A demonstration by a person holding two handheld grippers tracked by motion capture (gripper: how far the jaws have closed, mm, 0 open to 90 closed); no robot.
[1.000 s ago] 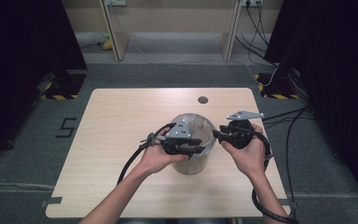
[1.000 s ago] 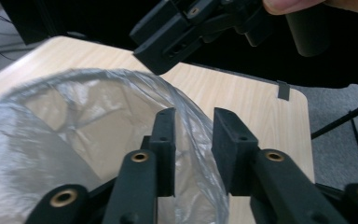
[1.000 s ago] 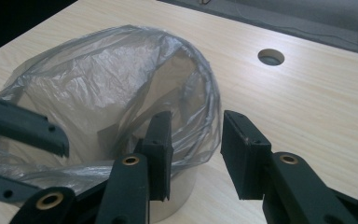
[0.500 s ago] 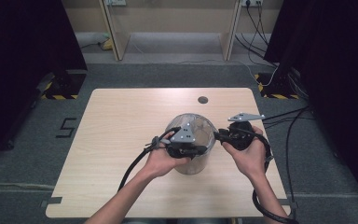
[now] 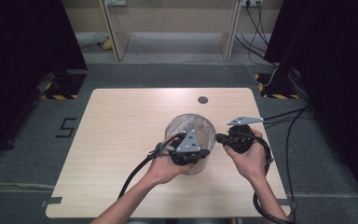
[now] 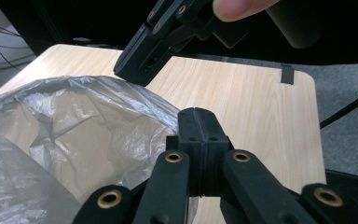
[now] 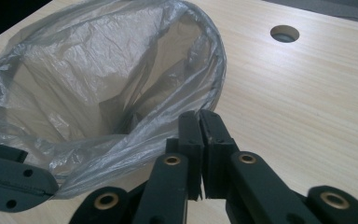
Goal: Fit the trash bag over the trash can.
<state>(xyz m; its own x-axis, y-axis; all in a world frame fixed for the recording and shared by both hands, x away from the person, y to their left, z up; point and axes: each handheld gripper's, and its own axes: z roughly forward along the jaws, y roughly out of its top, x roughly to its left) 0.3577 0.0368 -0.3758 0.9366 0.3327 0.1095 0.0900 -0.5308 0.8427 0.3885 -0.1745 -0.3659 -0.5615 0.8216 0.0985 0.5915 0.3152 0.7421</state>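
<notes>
Both claws have just closed and now pinch the rim of the thin bag (image 5: 189,130) on the surface (image 5: 121,121): left claw (image 6: 198,122), right claw (image 7: 199,122). A hard pull could tear it.

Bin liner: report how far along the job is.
Done: the grey bin liner lines the bin, mouth spread open. In hand: the left gripper and right gripper, jaws just closed, each pinch the liner's edge at the rim. Left, probably: lifting or seating it; I cannot tell which.
</notes>
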